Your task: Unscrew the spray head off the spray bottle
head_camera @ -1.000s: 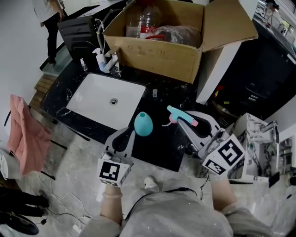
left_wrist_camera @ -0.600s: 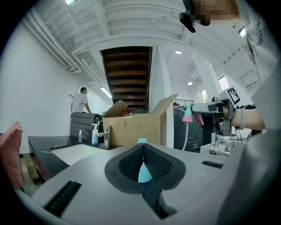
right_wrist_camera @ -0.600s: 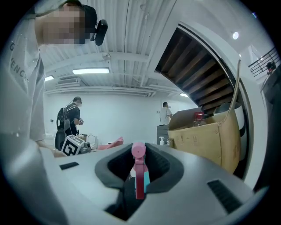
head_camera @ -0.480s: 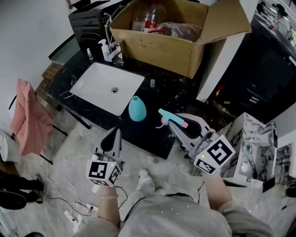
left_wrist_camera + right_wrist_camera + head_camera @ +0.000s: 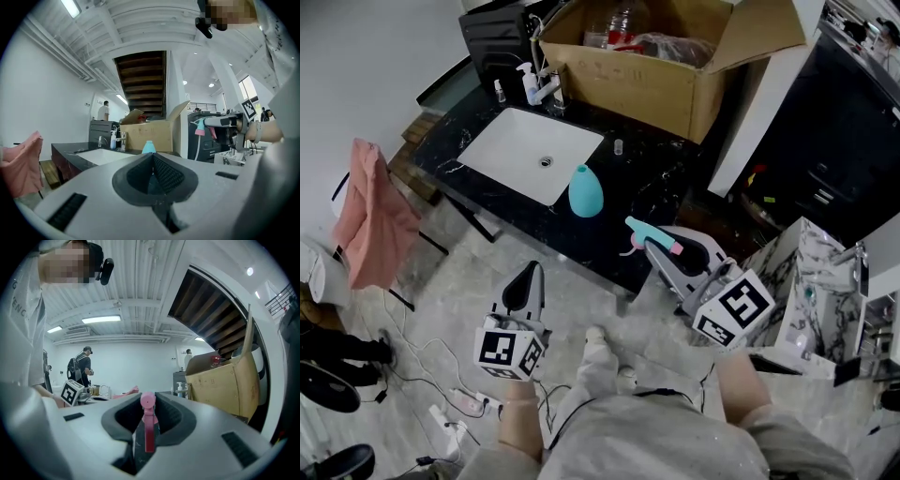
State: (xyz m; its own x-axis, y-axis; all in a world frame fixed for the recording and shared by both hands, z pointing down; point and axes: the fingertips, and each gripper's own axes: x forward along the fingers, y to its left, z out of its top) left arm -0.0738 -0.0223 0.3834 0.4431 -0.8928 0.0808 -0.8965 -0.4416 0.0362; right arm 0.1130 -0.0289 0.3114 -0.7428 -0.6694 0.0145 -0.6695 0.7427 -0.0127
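1. On the black counter (image 5: 649,178), near the white sink (image 5: 525,150): the spray bottle (image 5: 586,190), teal. It stood upright, long axis vertical, with no head on its neck.
2. Right gripper (image 5: 661,249): the jaws were closed on the spray head (image 5: 649,232), with its pink part pinched between the pads in the right gripper view. The head lay roughly level across the jaw tips, dip tube curling beneath. It was well apart from the bottle and to the bottle's right.
3. Left gripper (image 5: 533,271): the jaws were fully together with nothing between them. It hung over the floor (image 5: 469,281), short of the counter's edge.
4. Governing relation: the bottle stood straight ahead of the left jaws, its neck showing just above their tips in the left gripper view, but well apart from them. Neither gripper could be called clearly nearer to it. Judged from this, the unscrewing was complete. Any next move, such as setting the head down, would depend on the counter lying ahead and to the left of the right jaws.
5. Change from a second earlier: the left jaws had then stood slightly apart, tips just beside the bottle at the counter's edge. They had since shut and drawn back over the floor. The bottle kept its place by the sink, and the right gripper kept its hold on the head.
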